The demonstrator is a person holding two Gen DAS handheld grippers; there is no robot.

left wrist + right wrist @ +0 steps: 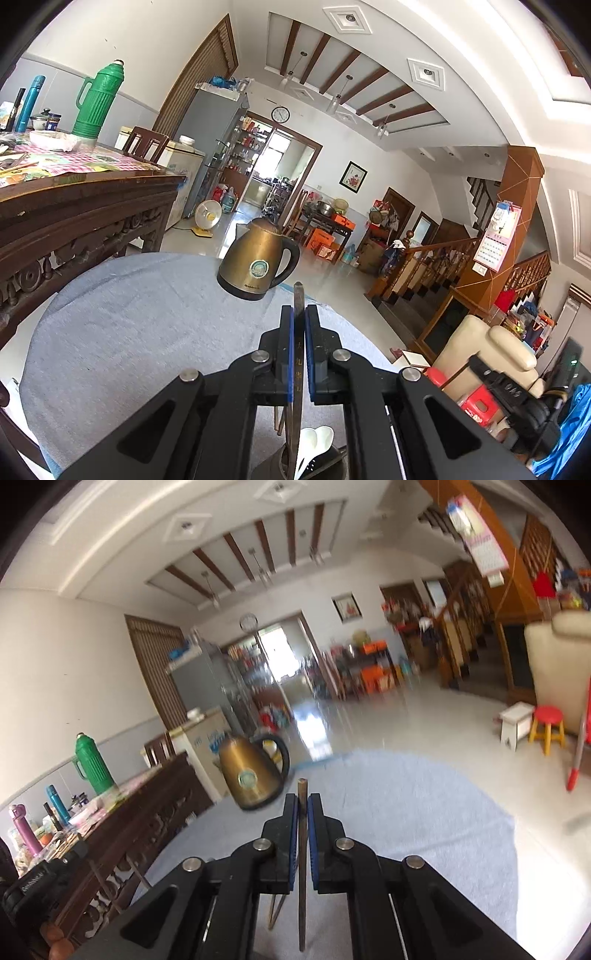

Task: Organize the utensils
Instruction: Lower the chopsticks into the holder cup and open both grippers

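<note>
My left gripper point(299, 308) is shut on a flat dark metal utensil handle point(298, 295) that sticks up past the fingertips and runs down between the blue pads. Below it, at the bottom of the left wrist view, white spoons point(314, 443) stand in a dark holder point(321, 463) with chopsticks point(279, 421) beside them. My right gripper point(302, 797) is shut on a thin brown chopstick point(302, 849) held upright above the grey-blue cloth point(406, 830). More chopsticks point(275, 910) lie on the cloth under it.
A brass electric kettle point(256, 258) stands on the round table's cloth point(147, 332), also in the right wrist view point(251, 771). A carved wooden sideboard point(74, 221) with a green thermos point(98, 99) stands left. A cream sofa point(491, 354) and stools point(548, 727) are right.
</note>
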